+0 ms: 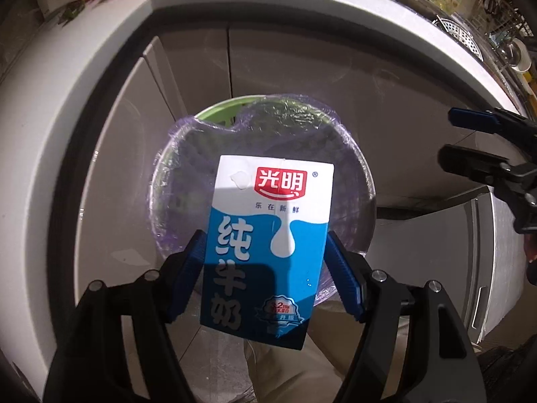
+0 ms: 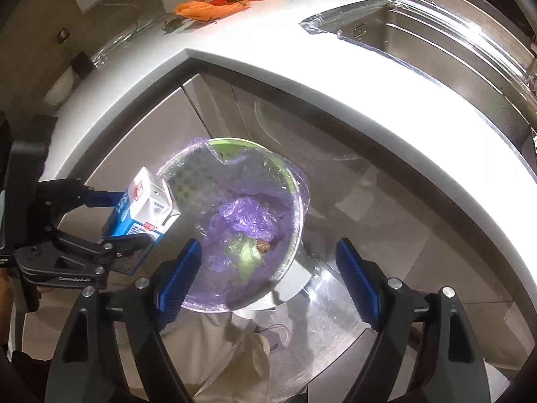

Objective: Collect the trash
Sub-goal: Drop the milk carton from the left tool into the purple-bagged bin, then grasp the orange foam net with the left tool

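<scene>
Overhead, milk carton (image 1: 268,245) clamped between left fingers (image 1: 193,262) above lined bin (image 2: 285,174), right fingers (image 2: 355,278) apart.

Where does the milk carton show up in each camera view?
Left wrist: milk carton at lower centre, clamped in the left hand-held gripper.
Right wrist: milk carton at middle left, beside the bin rim.
Shared landmark: the purple-lined trash bin.

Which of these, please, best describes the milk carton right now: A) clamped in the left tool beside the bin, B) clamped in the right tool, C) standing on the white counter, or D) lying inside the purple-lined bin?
A: the left tool grips the milk carton on both sides, at the bin rim, while the right tool is open and empty.
</scene>
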Motion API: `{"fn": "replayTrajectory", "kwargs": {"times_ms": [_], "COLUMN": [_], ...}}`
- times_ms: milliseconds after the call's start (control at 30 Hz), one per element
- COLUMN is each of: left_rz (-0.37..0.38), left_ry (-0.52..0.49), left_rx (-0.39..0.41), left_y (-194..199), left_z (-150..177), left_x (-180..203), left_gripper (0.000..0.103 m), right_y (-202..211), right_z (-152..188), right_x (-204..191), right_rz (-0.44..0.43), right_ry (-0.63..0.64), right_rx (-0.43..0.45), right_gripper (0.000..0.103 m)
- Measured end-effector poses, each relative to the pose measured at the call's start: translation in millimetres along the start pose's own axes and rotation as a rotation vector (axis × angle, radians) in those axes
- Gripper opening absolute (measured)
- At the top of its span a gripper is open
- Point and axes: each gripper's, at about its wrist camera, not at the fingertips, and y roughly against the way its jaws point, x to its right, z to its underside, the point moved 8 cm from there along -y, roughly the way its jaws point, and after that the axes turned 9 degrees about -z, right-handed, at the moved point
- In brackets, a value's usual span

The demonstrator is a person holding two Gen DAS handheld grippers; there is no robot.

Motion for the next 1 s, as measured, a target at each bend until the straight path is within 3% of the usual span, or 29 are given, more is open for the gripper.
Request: {"fn": "replayTrajectory", "kwargs": {"times_ms": [67,133,333,500,600,767,1000], "left_rz": [0.018,0.012,-0.009,-0.063,-0.097,-0.142,-0.185], "left_ry": [0.018,0.035,0.059,0.04,0.044,0.077,0.08], "left_rx": [-0.018,-0.019,0.012,0.07,0.122,0.218,0.298], "left_y": [-11,-16,-6,24,52,95,118], "left_z": [-1,-2,-13,-26,-40,-72,-131], "left_x": [4,6,4,0,-10,-42,-99], "left_gripper": [0.08,0.085,0.089,0.089,0.089,0.095,0.095], "right_y": [2,4,9,21,34,59,77], "right_z": [6,12,21,11,-7,-52,-124], "right_x": [2,4,2,-7,-19,-43,-62], "right_rz": [0.009,0.014,0.022,0.01,-0.005,-0.003,0.024], "right_ry": [-0.002,-0.001,0.013,0.028,0.052,0.115,0.147], "right_rx": [-0.006,-0.01,-0.012,0.025,0.066,0.156,0.277], "right_gripper": [0.082,0.082,0.082,0.082,0.082,0.092,0.096]}}
